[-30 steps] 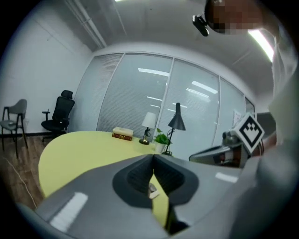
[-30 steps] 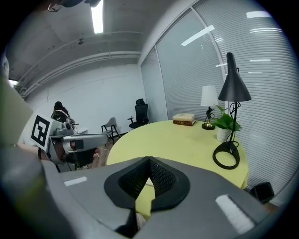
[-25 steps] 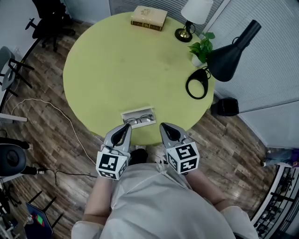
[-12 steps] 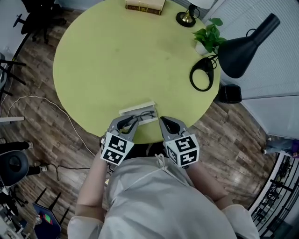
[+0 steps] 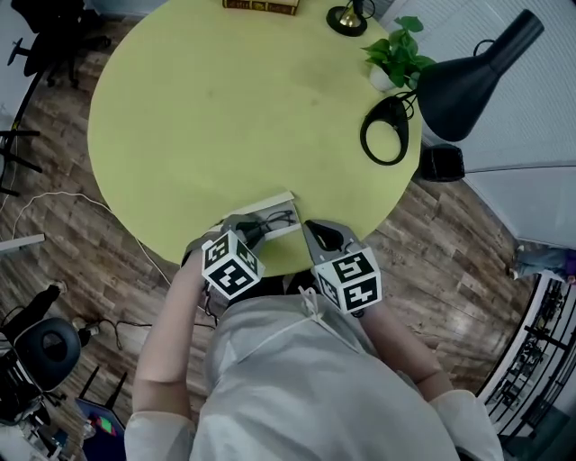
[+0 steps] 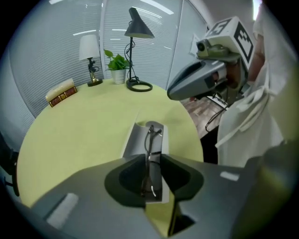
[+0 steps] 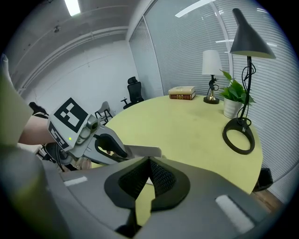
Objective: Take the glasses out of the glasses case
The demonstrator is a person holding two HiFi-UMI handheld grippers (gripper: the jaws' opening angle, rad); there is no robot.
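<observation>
An open grey glasses case (image 5: 267, 202) lies near the front edge of the round yellow-green table (image 5: 225, 108). Dark thin-framed glasses (image 5: 275, 219) lie inside it. My left gripper (image 5: 250, 230) reaches into the case's left end. In the left gripper view the jaws stand a narrow gap apart, and the glasses (image 6: 151, 140) run between them over the case (image 6: 139, 140), so the left gripper (image 6: 153, 158) is shut on the frame. My right gripper (image 5: 317, 236) hovers just right of the case at the table edge, shut and empty (image 7: 149, 161). It sees the left gripper (image 7: 110, 147) beside the case (image 7: 144, 151).
A black desk lamp (image 5: 459, 76) with a ring base (image 5: 385, 142), a potted plant (image 5: 391, 58), a small table lamp (image 5: 346, 16) and a book (image 5: 261, 5) stand at the table's far right and back. Wooden floor, a cable (image 5: 54, 194) and office chairs surround the table.
My left gripper has moved forward and to the right into the case, and its jaws now sit around the glasses. The right gripper has hardly moved.
</observation>
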